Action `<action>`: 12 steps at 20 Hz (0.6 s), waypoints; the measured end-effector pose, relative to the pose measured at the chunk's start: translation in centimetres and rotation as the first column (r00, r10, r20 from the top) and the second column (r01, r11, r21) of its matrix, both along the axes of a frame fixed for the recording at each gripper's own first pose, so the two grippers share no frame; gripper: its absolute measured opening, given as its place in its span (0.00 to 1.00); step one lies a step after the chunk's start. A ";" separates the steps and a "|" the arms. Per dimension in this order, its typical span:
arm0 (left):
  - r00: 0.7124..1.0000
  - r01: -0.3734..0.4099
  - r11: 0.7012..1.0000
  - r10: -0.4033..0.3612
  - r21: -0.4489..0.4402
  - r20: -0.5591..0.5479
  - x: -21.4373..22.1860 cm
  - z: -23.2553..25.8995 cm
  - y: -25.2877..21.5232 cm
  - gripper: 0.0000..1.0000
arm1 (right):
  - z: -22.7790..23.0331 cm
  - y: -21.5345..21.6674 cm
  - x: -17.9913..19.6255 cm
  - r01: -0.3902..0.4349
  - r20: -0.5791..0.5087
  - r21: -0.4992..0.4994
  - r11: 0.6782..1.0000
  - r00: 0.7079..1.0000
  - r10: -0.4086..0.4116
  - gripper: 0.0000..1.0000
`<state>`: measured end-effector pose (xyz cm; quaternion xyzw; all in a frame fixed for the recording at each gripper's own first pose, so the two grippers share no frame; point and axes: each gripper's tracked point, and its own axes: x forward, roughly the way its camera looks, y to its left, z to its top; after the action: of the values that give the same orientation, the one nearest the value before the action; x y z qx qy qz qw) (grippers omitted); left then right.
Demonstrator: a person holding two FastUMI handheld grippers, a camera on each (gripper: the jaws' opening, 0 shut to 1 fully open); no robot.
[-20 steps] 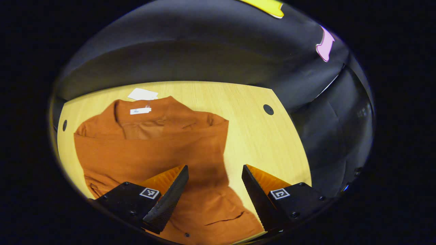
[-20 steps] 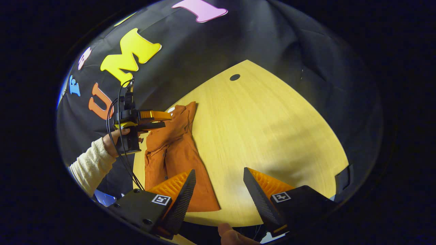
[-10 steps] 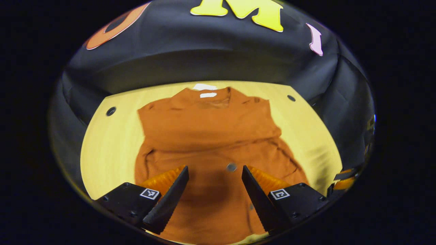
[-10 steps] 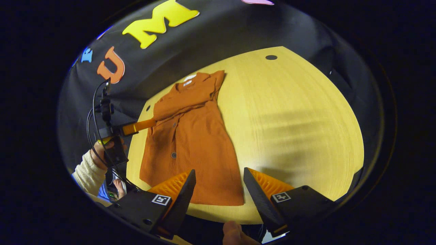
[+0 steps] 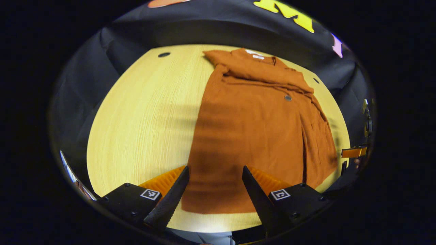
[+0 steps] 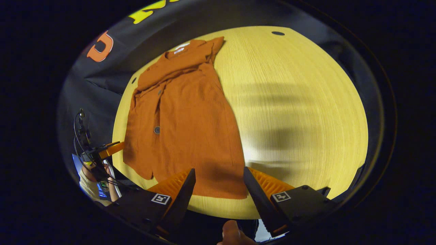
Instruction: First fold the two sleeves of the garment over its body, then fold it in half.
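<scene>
The rust garment point(image 5: 252, 136) lies flat on the wooden table point(image 5: 143, 115), sleeves folded in (hem near the front edge), bare wood beside it; left gripper point(image 5: 215, 190) and right gripper point(image 6: 218, 190) hover above, fingers spread, holding nothing

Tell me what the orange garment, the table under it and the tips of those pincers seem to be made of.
The garment looks like soft ribbed knit: fine lines, matte drape. The table looks like pale wood or laminate, with straight grain. The right hand-held gripper has fingers of ridged orange plastic, probably, with rough black pads.
</scene>
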<state>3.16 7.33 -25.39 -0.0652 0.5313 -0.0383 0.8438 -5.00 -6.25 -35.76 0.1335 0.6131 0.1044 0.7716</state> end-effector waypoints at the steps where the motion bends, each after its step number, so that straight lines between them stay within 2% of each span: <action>1: 0.999 -0.028 0.997 0.025 -0.067 -0.040 -0.9 -0.2 0.0 1.00 | -0.5 -0.2 -0.6 0.012 -0.052 0.029 1.000 0.999 -0.011 0.92; 3: 0.989 -0.070 0.972 0.038 -0.225 -0.142 -2.5 0.3 -1.2 1.00 | -1.1 -0.1 -1.5 0.049 -0.144 0.090 0.995 0.989 -0.036 0.92; 5: 0.985 -0.092 0.945 0.039 -0.314 -0.170 -2.2 1.5 -1.9 0.99 | -2.1 -0.5 -1.4 0.065 -0.183 0.093 0.994 0.982 -0.047 0.92; 7: 0.976 -0.108 0.920 0.026 -0.378 -0.216 -2.4 2.2 -2.0 0.98 | -2.3 -0.8 -1.0 0.075 -0.195 0.108 0.991 0.979 -0.053 0.92; 8: 0.972 -0.106 0.913 0.011 -0.394 -0.236 -2.8 2.0 -1.3 1.00 | -2.2 -0.8 -1.3 0.080 -0.201 0.120 0.990 0.978 -0.055 0.88; 10: 0.966 -0.068 0.900 -0.049 -0.430 -0.256 -2.9 2.2 -1.6 0.98 | -2.2 -0.6 -2.4 0.037 -0.221 0.131 0.991 0.975 -0.007 0.89; 12: 0.958 -0.010 0.905 -0.113 -0.425 -0.263 -3.5 1.9 -0.5 0.98 | -2.2 -0.4 -3.2 -0.013 -0.237 0.158 0.987 0.970 0.051 0.87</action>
<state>-0.35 6.84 -23.52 -0.2364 0.6263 -0.1650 0.7243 -8.20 -6.70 -37.99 0.1948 0.6941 0.1474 0.6772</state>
